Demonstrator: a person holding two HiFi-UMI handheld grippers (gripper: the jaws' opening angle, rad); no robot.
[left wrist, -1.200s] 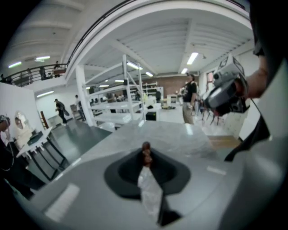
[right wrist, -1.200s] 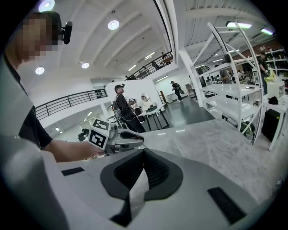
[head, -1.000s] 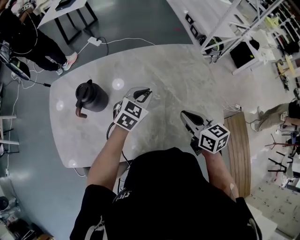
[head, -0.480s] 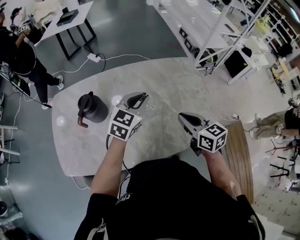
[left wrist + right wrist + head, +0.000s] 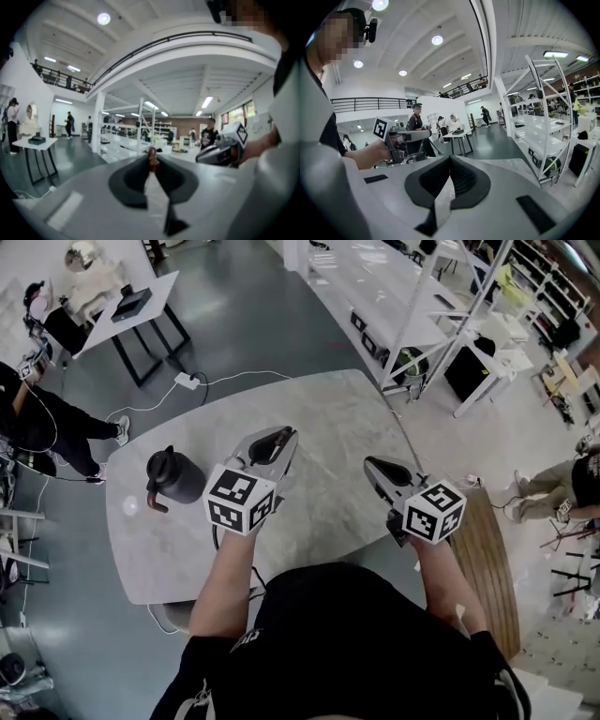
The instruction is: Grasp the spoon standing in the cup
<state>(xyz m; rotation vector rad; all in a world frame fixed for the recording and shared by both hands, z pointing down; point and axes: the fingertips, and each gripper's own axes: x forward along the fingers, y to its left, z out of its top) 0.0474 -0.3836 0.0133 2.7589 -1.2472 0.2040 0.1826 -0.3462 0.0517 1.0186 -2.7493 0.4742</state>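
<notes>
Raised since a second ago: left gripper [image 5: 280,438] and right gripper [image 5: 375,466], now high over the table [image 5: 347,418] and aimed level, not down at it. Left jaws closed together, with a small brown speck at the tips, not possible to identify; right jaws closed on nothing. No cup and no spoon to see in any view, only a jug [image 5: 174,478] at left. Probably not started yet: first to find the cup, then to open the jaws.
</notes>
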